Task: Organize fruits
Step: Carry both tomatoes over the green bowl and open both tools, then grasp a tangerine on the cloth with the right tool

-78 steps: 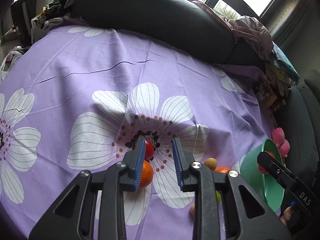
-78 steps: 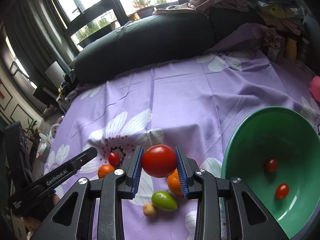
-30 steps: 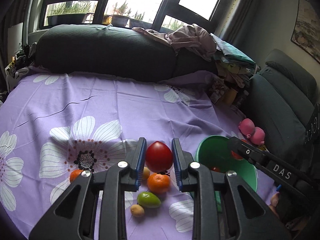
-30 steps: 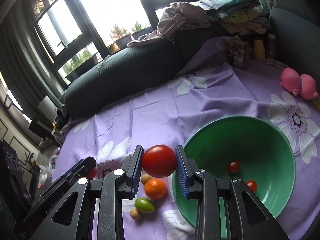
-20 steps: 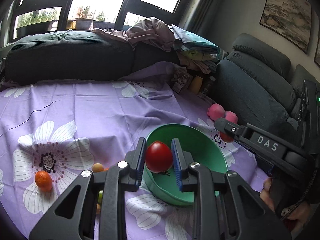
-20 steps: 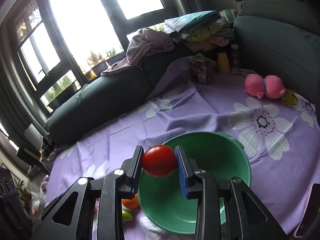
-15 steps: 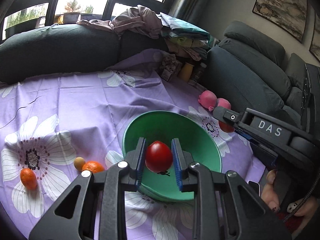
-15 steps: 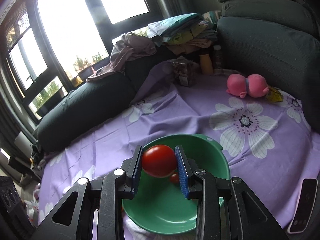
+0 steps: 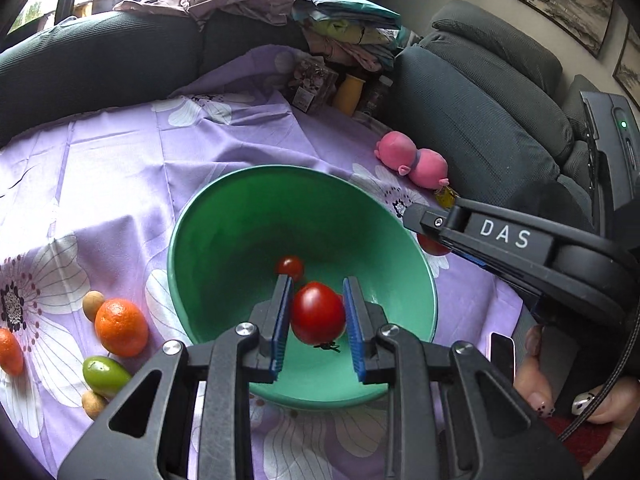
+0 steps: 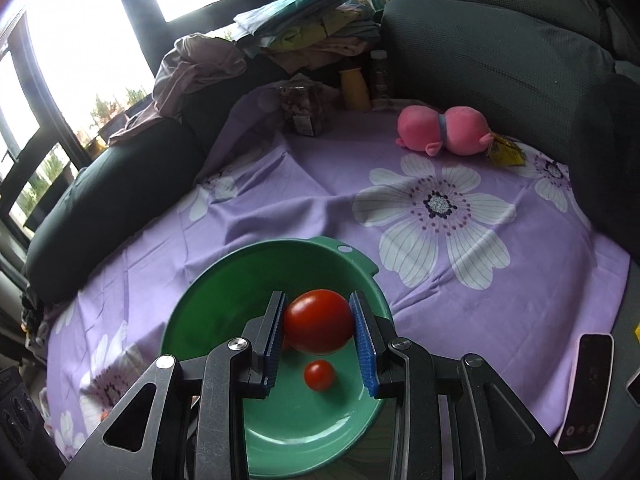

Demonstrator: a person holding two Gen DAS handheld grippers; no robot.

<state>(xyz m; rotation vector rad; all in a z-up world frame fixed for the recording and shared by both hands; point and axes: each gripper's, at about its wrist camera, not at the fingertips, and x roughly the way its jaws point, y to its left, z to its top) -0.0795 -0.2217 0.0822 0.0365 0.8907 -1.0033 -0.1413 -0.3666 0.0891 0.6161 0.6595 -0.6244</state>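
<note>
A green bowl (image 9: pixel 200 240) sits on the purple flowered cloth and also shows in the right wrist view (image 10: pixel 224 280). My left gripper (image 9: pixel 316 320) is shut on a small red tomato (image 9: pixel 318 312) and holds it over the bowl's inside. My right gripper (image 10: pixel 318 330) is shut on a larger red tomato (image 10: pixel 318 320), also over the bowl. Small red tomatoes (image 9: pixel 290 266) (image 10: pixel 319 375) lie in the bowl. Left of the bowl lie an orange (image 9: pixel 120 326), a green fruit (image 9: pixel 105 375), another orange (image 9: pixel 10 352) and small tan fruits (image 9: pixel 92 305).
A pink plush toy (image 10: pixel 442 130) lies on the cloth at the back right. Bottles and a jar (image 10: pixel 304 114) stand at the far edge by dark sofa cushions. A phone (image 10: pixel 586 392) lies at the right edge. The right gripper's arm (image 9: pixel 508 240) crosses the left wrist view.
The left gripper took hold of a small red tomato. Both grippers carried their tomatoes rightward from the loose fruits to over the green bowl and have come lower into it.
</note>
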